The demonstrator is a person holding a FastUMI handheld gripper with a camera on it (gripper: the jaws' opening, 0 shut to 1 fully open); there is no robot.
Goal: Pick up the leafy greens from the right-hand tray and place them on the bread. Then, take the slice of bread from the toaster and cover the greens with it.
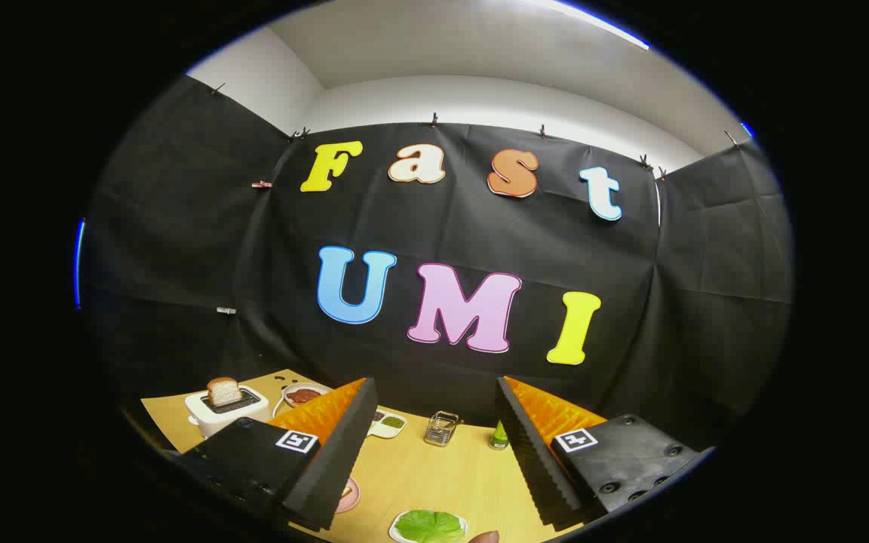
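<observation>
My gripper (434,381) is open and held above the wooden table (434,475), with nothing between its fingers. The leafy greens (429,526) lie on a small white tray (398,529), below and between the fingers, close to me. A white toaster (227,413) stands to the left beyond the left finger, with a slice of bread (224,391) sticking up from its slot. A pink plate (351,495) peeks out from behind the left finger; what lies on it is mostly hidden.
Beyond the fingers stand a plate of red food (304,394), a small white dish with green filling (391,424), a wire basket (442,427) and a green bottle (499,436). A person's fingertip (484,537) shows beside the greens tray.
</observation>
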